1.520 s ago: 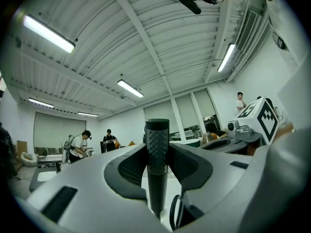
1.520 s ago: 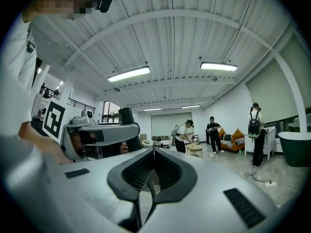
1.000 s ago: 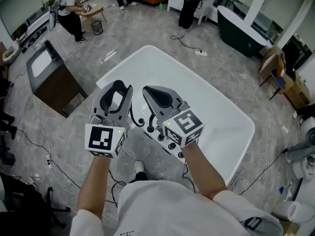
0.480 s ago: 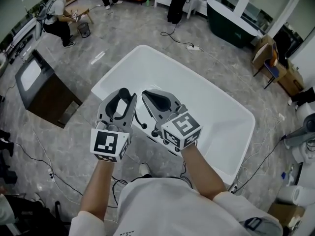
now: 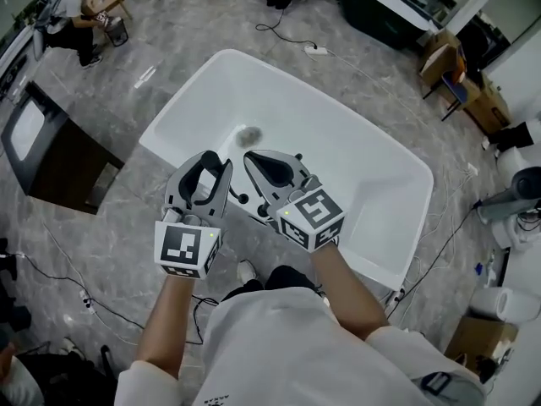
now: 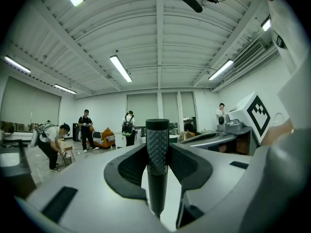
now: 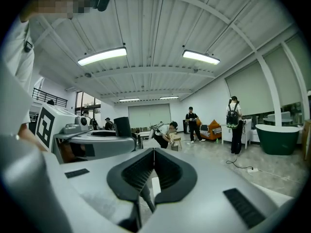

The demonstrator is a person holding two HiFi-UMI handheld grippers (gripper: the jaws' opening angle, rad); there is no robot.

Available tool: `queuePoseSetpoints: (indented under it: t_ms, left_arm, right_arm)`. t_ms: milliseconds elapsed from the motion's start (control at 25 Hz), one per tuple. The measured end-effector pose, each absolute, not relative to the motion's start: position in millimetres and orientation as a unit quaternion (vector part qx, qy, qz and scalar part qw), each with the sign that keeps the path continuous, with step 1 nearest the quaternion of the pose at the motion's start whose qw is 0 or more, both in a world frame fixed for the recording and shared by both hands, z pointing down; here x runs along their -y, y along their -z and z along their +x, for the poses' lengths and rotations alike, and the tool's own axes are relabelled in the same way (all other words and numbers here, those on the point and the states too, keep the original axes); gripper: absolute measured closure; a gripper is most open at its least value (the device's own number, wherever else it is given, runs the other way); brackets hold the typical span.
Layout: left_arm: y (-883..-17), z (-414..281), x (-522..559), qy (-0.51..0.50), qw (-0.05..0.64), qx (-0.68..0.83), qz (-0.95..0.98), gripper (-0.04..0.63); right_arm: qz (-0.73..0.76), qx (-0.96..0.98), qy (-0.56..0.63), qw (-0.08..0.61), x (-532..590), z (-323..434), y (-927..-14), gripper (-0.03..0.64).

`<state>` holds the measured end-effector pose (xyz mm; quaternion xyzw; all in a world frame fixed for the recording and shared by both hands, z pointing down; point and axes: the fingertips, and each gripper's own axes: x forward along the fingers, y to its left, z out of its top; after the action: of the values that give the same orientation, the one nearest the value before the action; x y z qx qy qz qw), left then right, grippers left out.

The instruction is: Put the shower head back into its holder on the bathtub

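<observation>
Black and ridged, the shower head handle stands upright, clamped between the jaws of the left gripper, over the near rim of the white bathtub. Just beside it, the right gripper has its jaw tips pressed together, with a thin dark line crossing beneath them.

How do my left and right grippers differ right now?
The left gripper is clamped on a dark ribbed handle; the right gripper is shut tip to tip. The left gripper's marker cube shows one face squarely; the right gripper's is turned cornerwise. Both are grey and point over the white bathtub.
</observation>
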<state>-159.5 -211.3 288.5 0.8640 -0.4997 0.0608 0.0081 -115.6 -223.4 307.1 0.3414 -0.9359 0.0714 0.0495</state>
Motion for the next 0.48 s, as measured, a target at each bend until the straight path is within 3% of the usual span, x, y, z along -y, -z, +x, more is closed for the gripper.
queuePoseSetpoints:
  t_ms: [480]
  left_arm:
    - [-338, -149, 220, -0.082, 0.053, 0.496, 0.863, 0.454]
  right_arm:
    - [0.334, 0.932, -0.121, 0.074, 233, -101, -361, 0.598]
